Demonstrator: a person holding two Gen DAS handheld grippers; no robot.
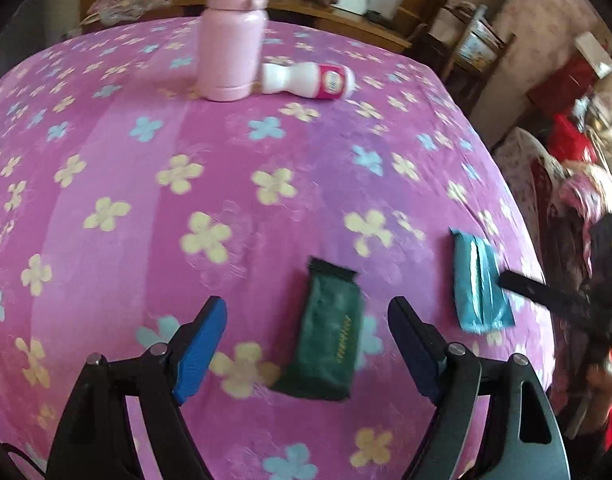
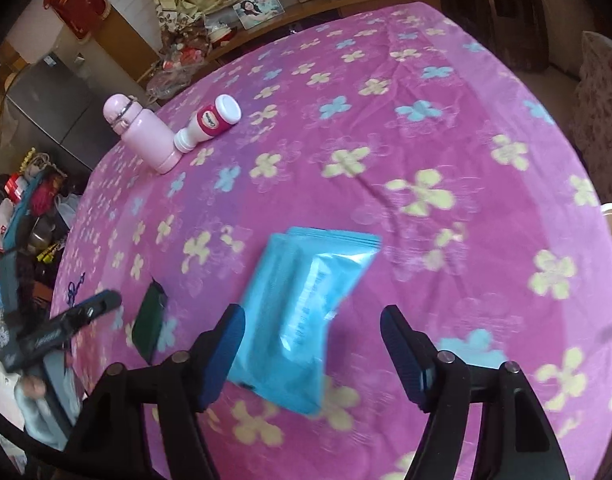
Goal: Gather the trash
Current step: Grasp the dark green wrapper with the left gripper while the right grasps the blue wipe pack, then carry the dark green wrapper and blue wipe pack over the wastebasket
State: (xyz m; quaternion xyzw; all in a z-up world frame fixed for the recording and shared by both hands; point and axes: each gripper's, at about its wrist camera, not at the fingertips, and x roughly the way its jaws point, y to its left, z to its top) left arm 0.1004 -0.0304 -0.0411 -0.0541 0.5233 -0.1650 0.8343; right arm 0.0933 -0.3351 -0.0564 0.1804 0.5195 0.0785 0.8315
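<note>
Two blurred wrappers (image 1: 330, 344) (image 2: 302, 312), unreadable print.

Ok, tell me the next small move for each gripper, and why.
Probably lower both and close. The left hand-held gripper is open with the dark green wrapper lying flat on the flowered cloth between its fingers. The right hand-held gripper is open around the blue packet. Neither piece of trash looks gripped yet.

A lived-in home: flowered pink tablecloth (image 2: 426, 120), framed family photo (image 2: 259, 8), fridge (image 2: 54, 108), cluttered wooden sideboard (image 1: 346, 20).
</note>
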